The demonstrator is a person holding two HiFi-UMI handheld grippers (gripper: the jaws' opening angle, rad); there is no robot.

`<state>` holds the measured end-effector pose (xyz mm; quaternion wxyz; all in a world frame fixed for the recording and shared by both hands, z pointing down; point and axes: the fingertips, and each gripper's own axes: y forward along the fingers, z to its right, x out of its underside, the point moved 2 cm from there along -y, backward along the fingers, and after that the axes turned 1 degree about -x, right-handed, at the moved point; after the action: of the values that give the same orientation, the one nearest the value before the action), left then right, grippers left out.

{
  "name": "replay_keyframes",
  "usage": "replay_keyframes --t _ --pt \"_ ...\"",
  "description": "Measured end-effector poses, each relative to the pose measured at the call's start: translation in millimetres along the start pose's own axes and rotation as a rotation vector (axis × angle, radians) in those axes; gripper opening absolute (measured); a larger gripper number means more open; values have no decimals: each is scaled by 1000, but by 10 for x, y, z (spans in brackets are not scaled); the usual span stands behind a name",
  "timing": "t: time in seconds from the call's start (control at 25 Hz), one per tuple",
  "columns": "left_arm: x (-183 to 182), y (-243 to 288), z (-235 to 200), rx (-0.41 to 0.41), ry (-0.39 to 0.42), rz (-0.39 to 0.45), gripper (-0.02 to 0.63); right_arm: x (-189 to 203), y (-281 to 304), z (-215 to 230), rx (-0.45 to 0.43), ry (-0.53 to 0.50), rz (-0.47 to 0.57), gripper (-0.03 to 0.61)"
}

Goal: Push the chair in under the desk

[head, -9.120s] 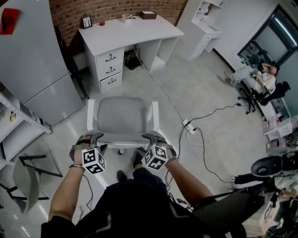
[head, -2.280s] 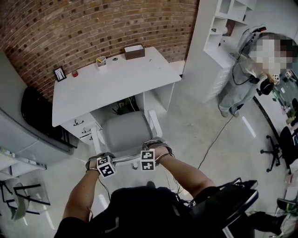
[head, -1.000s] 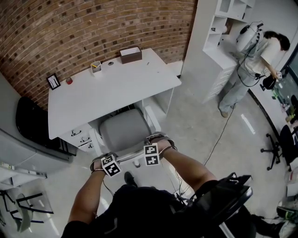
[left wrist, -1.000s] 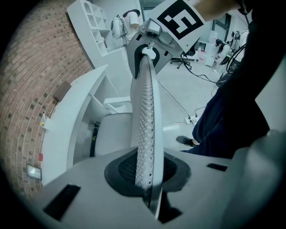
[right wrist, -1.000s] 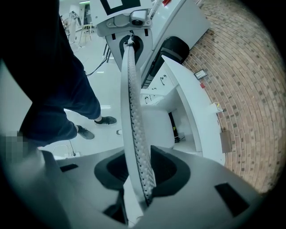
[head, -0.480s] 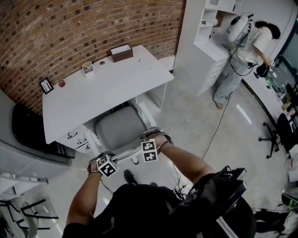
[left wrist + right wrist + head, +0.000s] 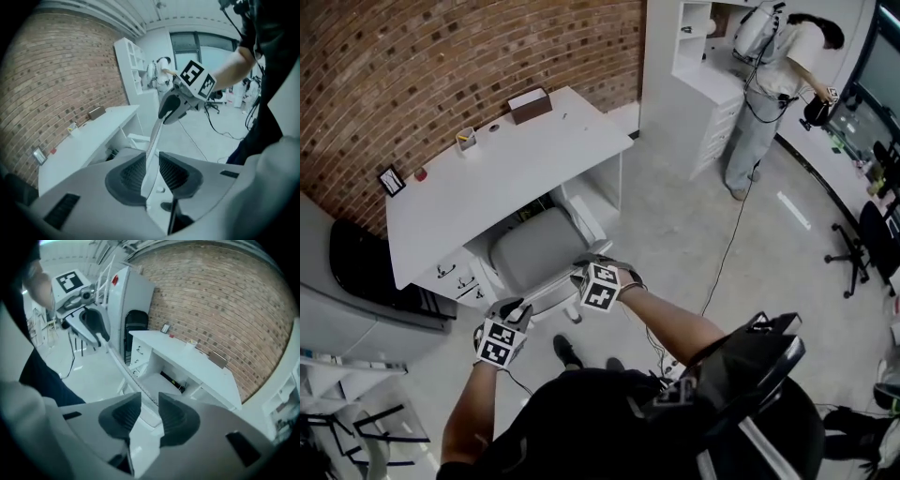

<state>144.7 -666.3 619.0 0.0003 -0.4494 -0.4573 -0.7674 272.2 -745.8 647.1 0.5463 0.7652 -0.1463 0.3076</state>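
Head view: chair (image 7: 530,258) seat sits partly under bench (image 7: 487,187). Jaws of left gripper (image 7: 151,171) and right gripper (image 7: 150,413) just opened partway, clamping nothing.

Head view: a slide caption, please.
Grey chair partly under the white desk; left gripper and right gripper by its backrest, jaws just opened.

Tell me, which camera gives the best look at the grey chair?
The head view: it shows the chair from above, seat partly under the white desk. The left gripper view shows mainly the backrest's thin top edge; the right gripper view shows that edge plus some seat.
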Motion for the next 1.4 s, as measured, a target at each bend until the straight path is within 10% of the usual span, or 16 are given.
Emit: replay_keyframes --t 0.32,0.68,1.4 --pt "-308 -691 147 -123 -320 279 16 -170 -495 -119 15 305 185 44" --pt "-259 -1480 145 -215 -481 436 8 -825 -998 -382 52 460 399 9" --pt "-7 -2486 -251 -342 -457 537 8 -1740 -1520 -890 217 470 542 8"
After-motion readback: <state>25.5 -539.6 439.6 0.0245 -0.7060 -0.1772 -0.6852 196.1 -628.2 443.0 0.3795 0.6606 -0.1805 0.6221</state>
